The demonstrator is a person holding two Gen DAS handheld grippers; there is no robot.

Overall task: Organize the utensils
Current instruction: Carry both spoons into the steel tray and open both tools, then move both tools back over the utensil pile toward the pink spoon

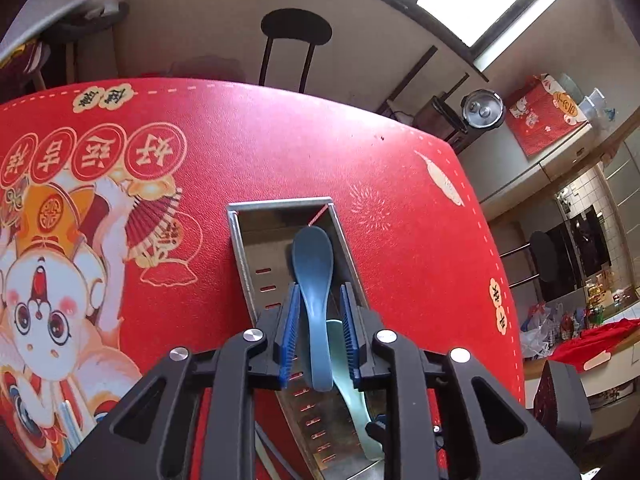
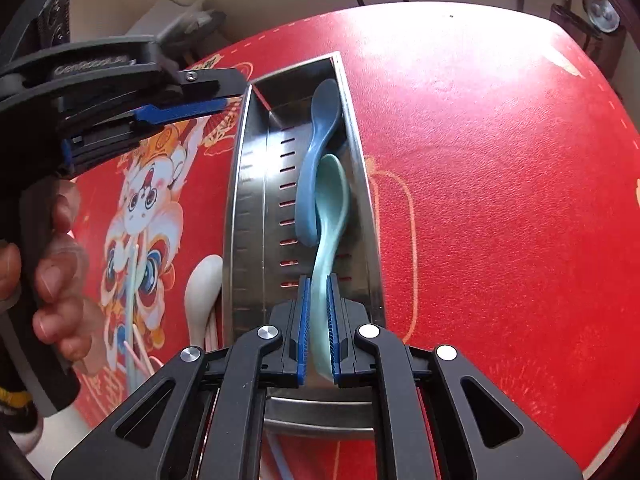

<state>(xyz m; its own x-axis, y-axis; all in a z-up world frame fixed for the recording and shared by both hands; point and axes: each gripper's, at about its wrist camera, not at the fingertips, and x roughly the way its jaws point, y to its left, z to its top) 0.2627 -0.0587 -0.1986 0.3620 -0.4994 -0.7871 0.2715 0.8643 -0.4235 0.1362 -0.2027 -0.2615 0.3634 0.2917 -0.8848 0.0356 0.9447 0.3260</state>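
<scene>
A long steel tray with slotted walls lies on the red printed table mat. Inside it a dark blue spoon lies at the far end, its handle overlapping a mint green spoon. My right gripper is shut on the mint spoon's handle at the tray's near end. My left gripper is open. The blue spoon shows between its pads with a gap on each side. In the right wrist view the left gripper hovers over the tray's far left corner, apart from the spoon.
A white spoon and several pastel chopsticks lie on the mat left of the tray. A person's hand holds the left gripper's handle. A black chair stands beyond the table's far edge. Bare mat lies right of the tray.
</scene>
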